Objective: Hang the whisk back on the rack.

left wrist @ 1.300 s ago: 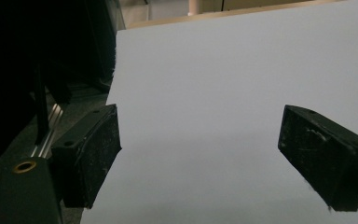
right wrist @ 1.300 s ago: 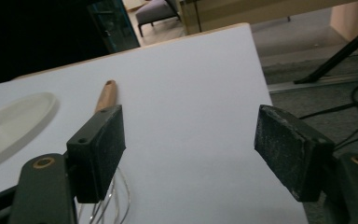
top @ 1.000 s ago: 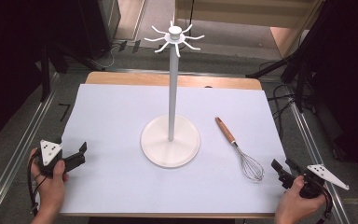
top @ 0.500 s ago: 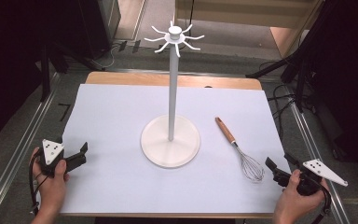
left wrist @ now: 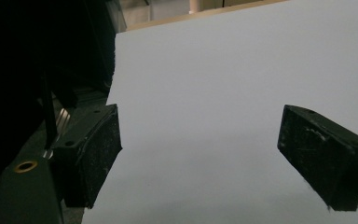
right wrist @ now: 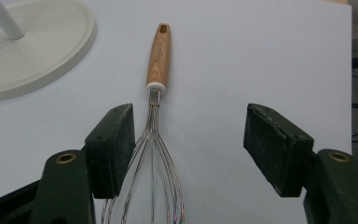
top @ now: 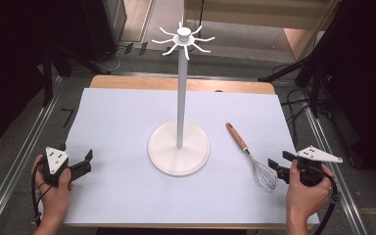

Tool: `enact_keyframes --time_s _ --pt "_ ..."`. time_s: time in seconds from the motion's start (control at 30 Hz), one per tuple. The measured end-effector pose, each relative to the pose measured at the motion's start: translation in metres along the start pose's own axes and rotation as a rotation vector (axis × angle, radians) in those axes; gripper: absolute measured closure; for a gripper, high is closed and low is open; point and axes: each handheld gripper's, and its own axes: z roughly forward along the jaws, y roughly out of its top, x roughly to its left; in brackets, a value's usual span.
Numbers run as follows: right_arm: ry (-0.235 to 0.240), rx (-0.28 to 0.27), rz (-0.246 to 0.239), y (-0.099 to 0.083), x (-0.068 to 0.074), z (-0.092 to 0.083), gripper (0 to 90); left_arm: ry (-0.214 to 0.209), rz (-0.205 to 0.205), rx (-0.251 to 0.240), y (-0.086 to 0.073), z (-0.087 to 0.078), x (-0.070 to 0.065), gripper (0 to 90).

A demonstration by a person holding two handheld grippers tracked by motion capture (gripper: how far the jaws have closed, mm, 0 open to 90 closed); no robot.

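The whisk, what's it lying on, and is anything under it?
The whisk lies flat on the white sheet that covers the table. Through its wires, just sheet; anything beneath the wooden handle is hidden.

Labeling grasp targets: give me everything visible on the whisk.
The whisk lies flat on the white sheet, right of the stand's base and apart from it. Its tan wooden handle, with a slot at the far end, meets a white collar; thin metal wires loop out toward the right tool. That tool's jaws stand open just short of the wires, nothing gripped.
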Motion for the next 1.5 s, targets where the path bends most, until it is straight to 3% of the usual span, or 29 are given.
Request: enact_keyframes --time_s 0.17,0.27,0.5,0.7,0.77,1.03,1.23,1.43,1.5 --pt "0.044 0.086 -0.018 0.02 -0.002 0.01 35.5 -0.001 0.004 0.002 0.0 0.0 0.0 14.2" --pt "0.034 0.147 -0.05 0.034 0.002 0.016 35.6 -0.003 0.003 0.002 0.0 0.0 0.0 14.2" --pt "0.026 0.277 -0.063 0.059 0.005 0.032 37.2 -0.006 -0.001 0.002 0.0 0.0 0.0 14.2" --pt "0.031 0.353 -0.076 0.071 0.006 0.049 41.3 -0.008 0.0 0.003 0.0 0.0 0.001 14.2" --pt "0.015 0.401 -0.099 0.074 0.008 0.059 42.1 -0.007 0.0 0.003 0.0 0.0 0.0 14.2" --pt "0.055 0.459 -0.081 0.084 0.013 0.084 53.7 -0.011 -0.005 -0.003 0.0 0.0 0.001 14.2" --pt "0.04 0.526 -0.108 0.094 0.022 0.1 53.9 -0.013 -0.007 -0.002 0.0 0.0 0.001 14.2" --pt "0.041 0.584 -0.094 0.102 0.026 0.113 57.0 -0.013 -0.009 -0.001 0.0 0.0 0.001 14.2" --pt "0.045 0.602 -0.068 0.103 0.027 0.117 57.4 -0.014 -0.01 0.0 0.0 0.0 0.002 14.2"
